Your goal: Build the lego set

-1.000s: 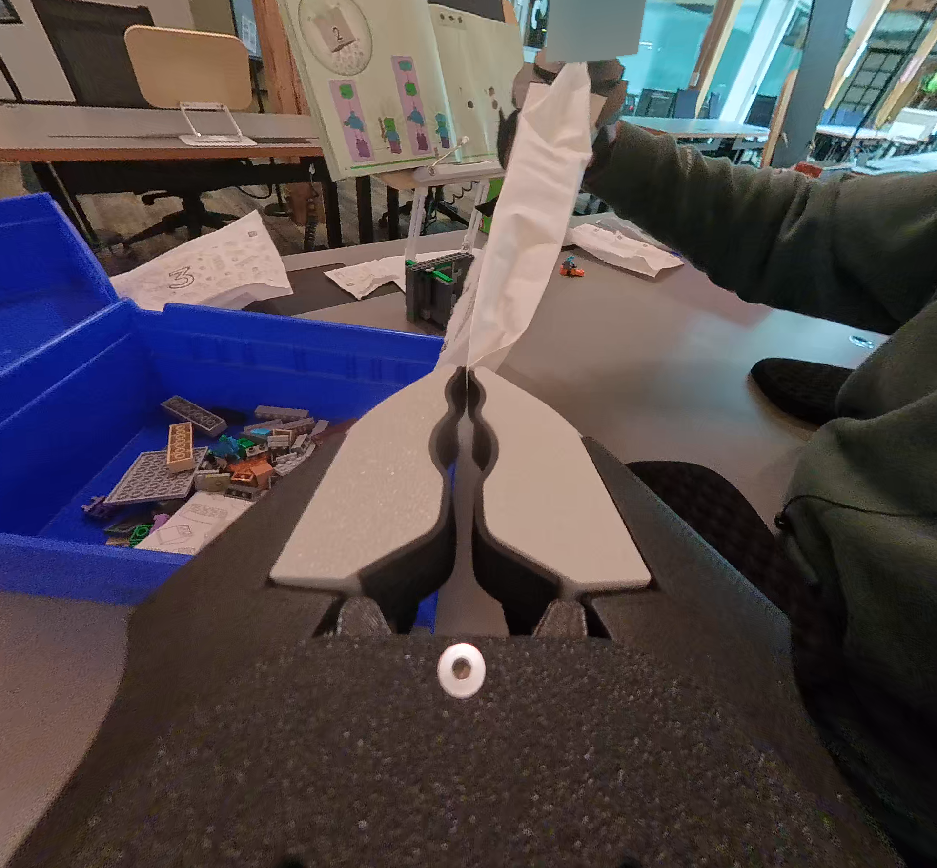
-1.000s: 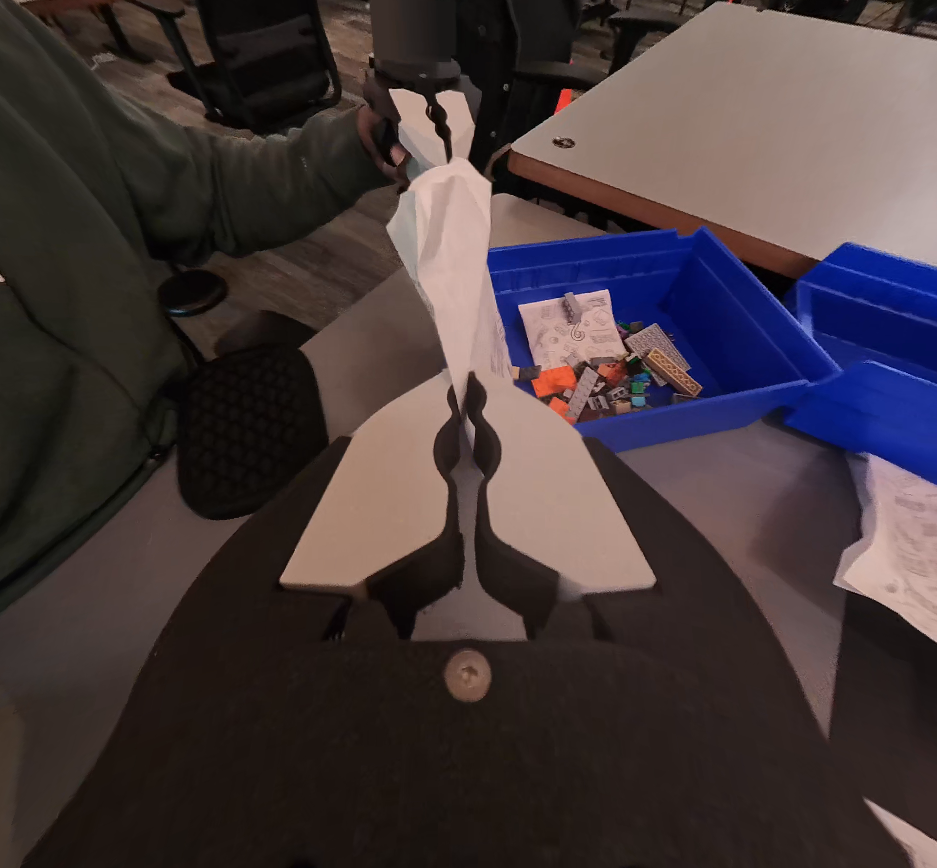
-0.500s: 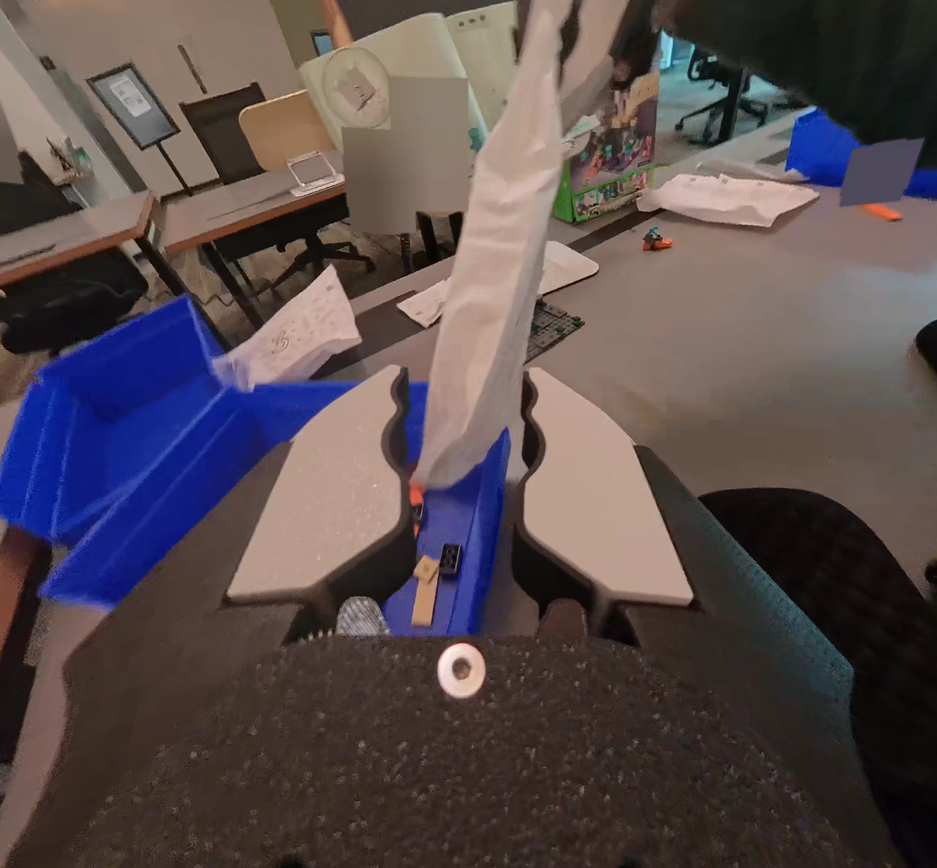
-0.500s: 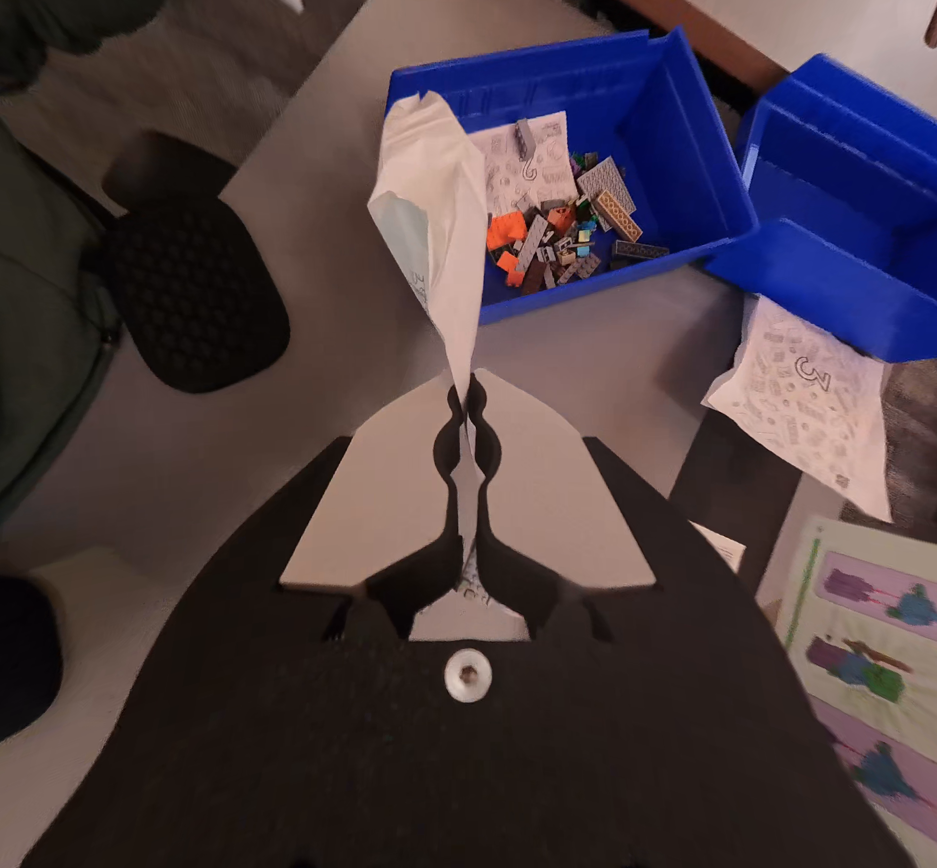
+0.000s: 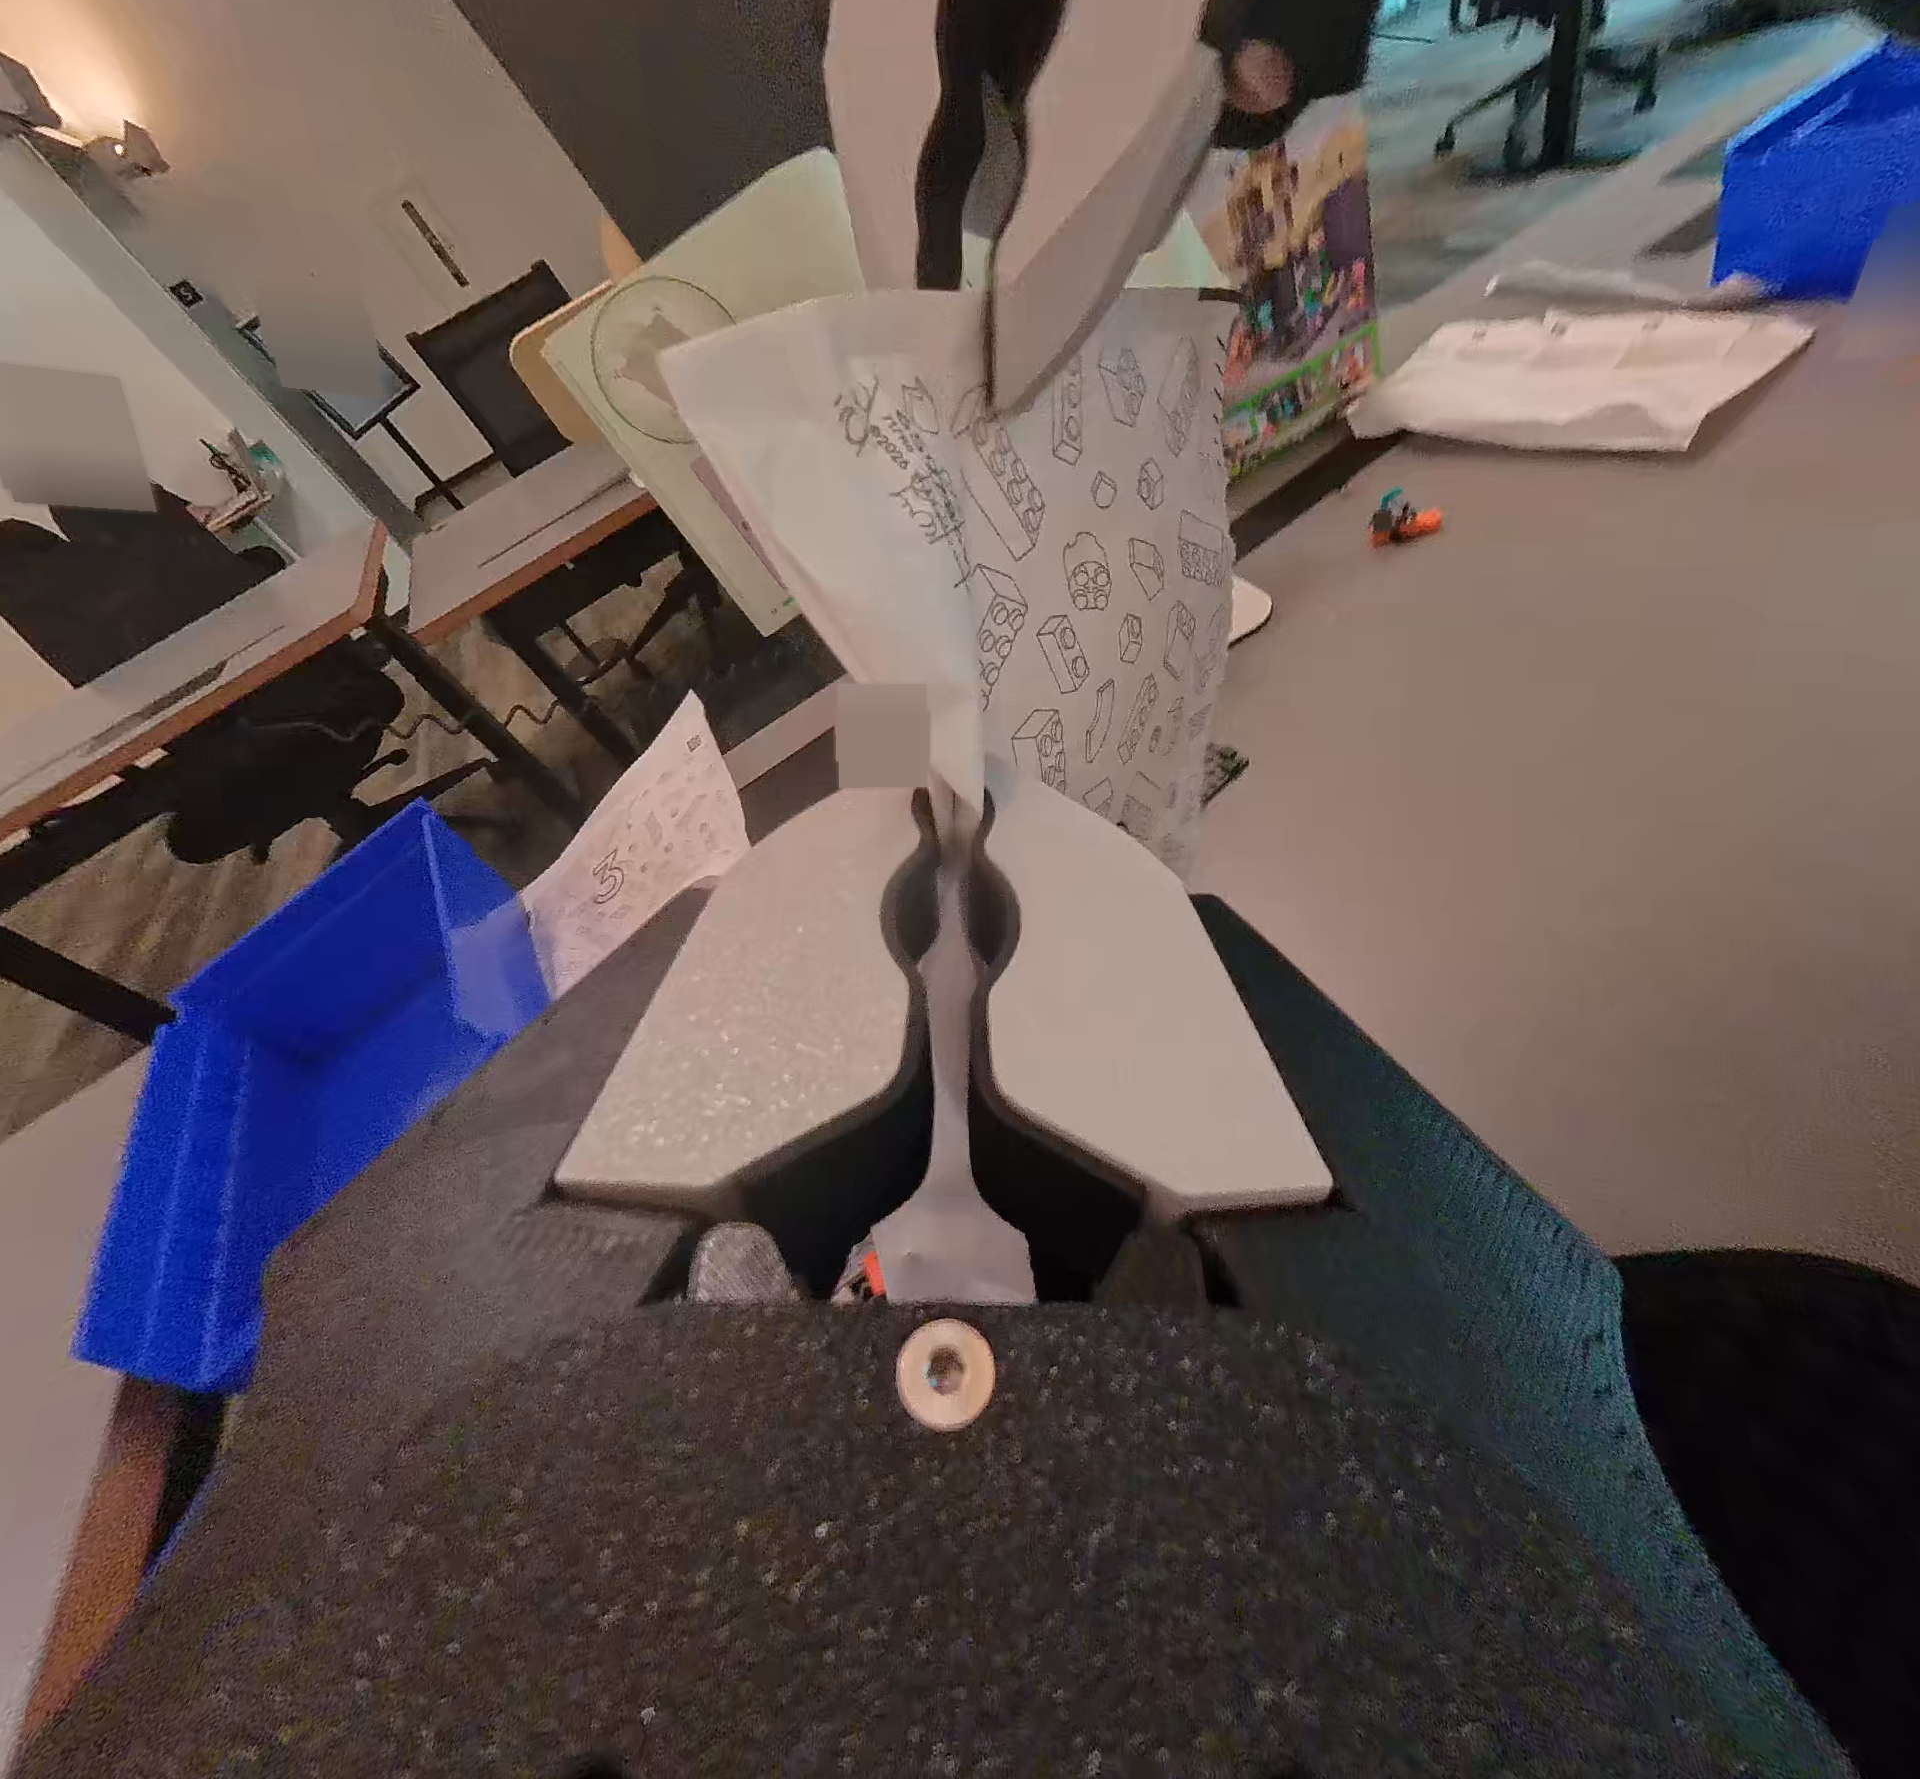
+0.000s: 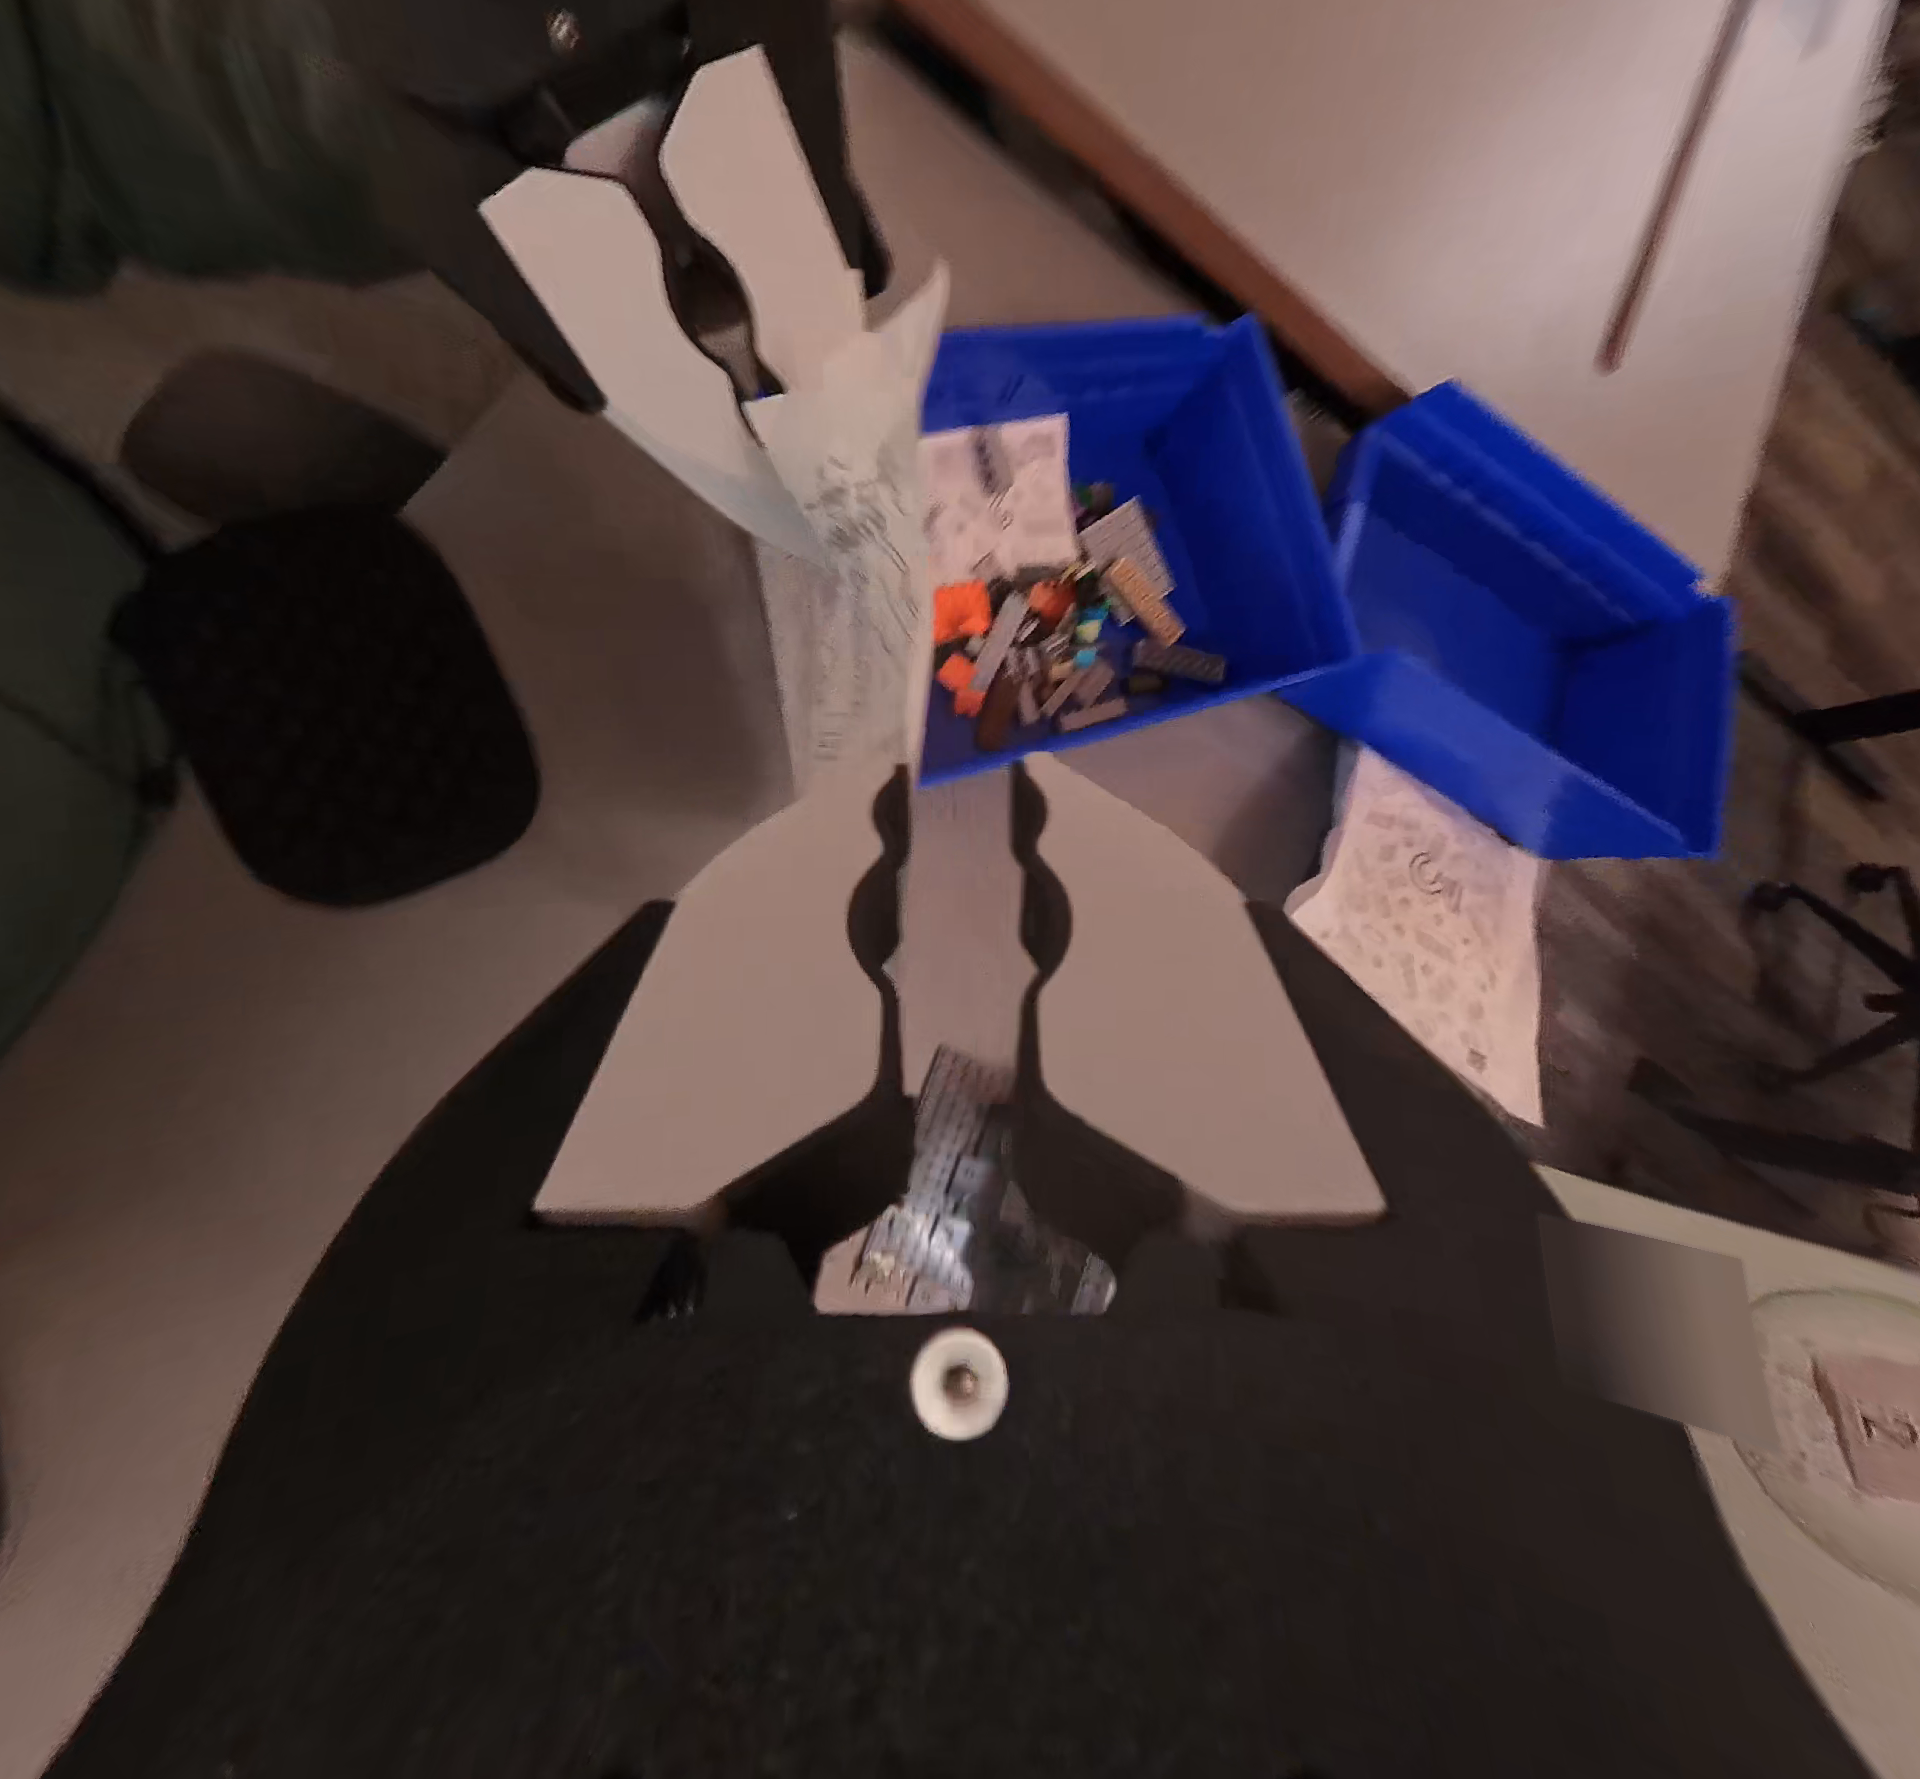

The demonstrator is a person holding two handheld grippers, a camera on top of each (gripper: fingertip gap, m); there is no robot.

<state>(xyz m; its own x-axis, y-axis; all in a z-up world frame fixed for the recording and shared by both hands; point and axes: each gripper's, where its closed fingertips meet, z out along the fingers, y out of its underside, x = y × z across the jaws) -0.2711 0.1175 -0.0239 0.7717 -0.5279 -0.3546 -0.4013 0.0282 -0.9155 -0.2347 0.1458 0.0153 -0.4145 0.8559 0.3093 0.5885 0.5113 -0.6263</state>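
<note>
Right wrist view blurred. Left claw (image 5: 951, 810) clamped on the lower end of a printed paper bag (image 5: 1049, 566), long axis running up and away to the right claw (image 5: 961, 275), fingers parted, bag's top edge between them. Blue bin (image 6: 1226, 441) of loose lego pieces (image 6: 1049, 628) sits at the table (image 5: 1558, 690) edge; table's right side open.

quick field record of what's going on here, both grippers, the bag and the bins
left gripper: shut on one end of the paper bag
right gripper: open, at the bag's other end, not clamping it
paper bag: white, printed with brick drawings, held up off the table
blue bin: holds loose bricks and a printed paper
second blue bin: beside the first, looks empty
other bag: lying flat on the table by the bins
</note>
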